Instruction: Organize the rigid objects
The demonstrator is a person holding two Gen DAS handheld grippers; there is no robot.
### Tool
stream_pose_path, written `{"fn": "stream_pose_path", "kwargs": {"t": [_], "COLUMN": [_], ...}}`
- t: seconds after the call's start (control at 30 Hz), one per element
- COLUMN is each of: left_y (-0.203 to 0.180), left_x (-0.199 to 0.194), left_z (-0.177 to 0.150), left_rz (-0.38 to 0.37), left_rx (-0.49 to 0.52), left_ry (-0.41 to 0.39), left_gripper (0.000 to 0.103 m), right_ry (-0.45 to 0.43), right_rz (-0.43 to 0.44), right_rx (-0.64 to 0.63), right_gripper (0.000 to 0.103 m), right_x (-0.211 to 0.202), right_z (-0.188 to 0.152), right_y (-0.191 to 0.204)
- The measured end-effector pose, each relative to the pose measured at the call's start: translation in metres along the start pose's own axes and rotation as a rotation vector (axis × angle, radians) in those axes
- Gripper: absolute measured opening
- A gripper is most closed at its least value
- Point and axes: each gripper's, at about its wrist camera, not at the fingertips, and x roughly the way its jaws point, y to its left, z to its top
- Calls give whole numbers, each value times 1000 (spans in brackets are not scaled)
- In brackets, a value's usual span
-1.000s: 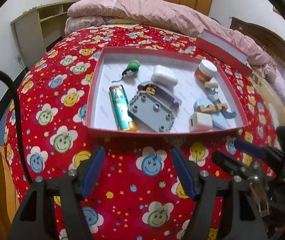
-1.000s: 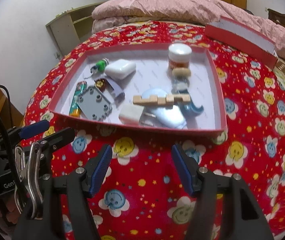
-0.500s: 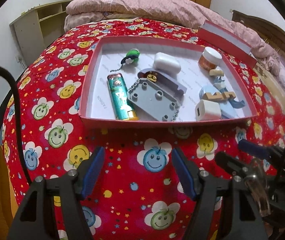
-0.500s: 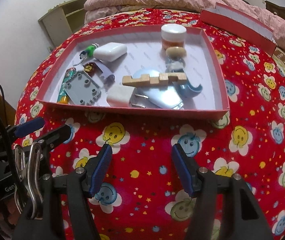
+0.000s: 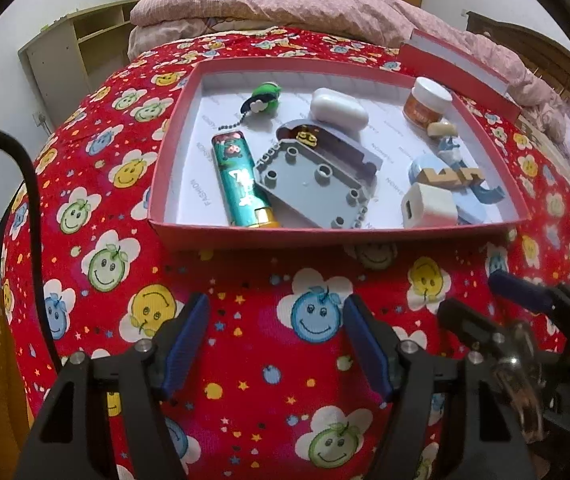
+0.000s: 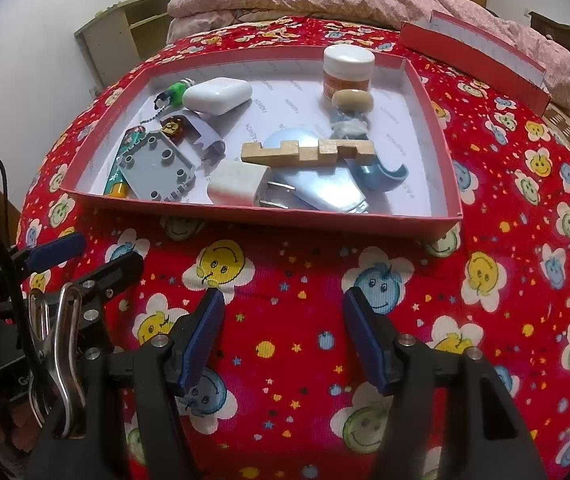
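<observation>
left tool (image 5: 277, 342): blue pads apart, holding nothing, hovering over the bedspread (image 5: 245, 360) just short of the box's near wall
right tool (image 6: 283, 334): same deal, pads apart, nothing between them, also on the near side of the box
red box (image 5: 325, 234): shallow tray sitting on the bed, all the small stuff is already inside it
lid (image 6: 473, 54): lies separate on the bed at ~1 o'clock from the box
box contents, left view: green tube (image 5: 241, 180) at 8 o'clock, grey studded plate (image 5: 309, 184) dead centre and leaning on the purple piece (image 5: 337, 144), green keychain (image 5: 265, 98) at 11, white case (image 5: 339, 108) at 12, orange jar (image 5: 425, 104) at 2
box contents, right view: white charger (image 6: 239, 186) near front wall w/ prongs pointing at the silver-blue oval thing (image 6: 317, 176), wooden notched block (image 6: 309, 152) lying across on top of it, blue hook (image 6: 381, 176) at 4 o'clock
stage: can't call it tbh. Items in the box fits either a finished gather or a pile waiting to be sorted out
risk 1: stuff overlaps a lot, so grabbing the plate or block prob drags whatever's touching it
risk 2: keychain's bead chain runs toward the tube, could snag
risk 3: soft bed under a light box = pushing down may tip or slide it
risk 4: jar is upright, a bump from a pad could knock it over
</observation>
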Motion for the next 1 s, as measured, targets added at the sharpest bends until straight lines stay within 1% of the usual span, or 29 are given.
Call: {"fn": "stream_pose_path", "kwargs": {"t": [0.27,1.0], "left_y": [-2,-1], "left_x": [1,1], "left_z": [-1,-1], "left_rz": [5,7], "left_rx": [3,0], "left_ry": [-2,-3], "left_gripper": [76,76], "right_ry": [-11,-18], "right_rz": [4,8], "right_rx": [7,12], "right_gripper": [64,65], "right_x": [-1,-1], "right_z": [-1,0], "right_y": [-1,-2]}}
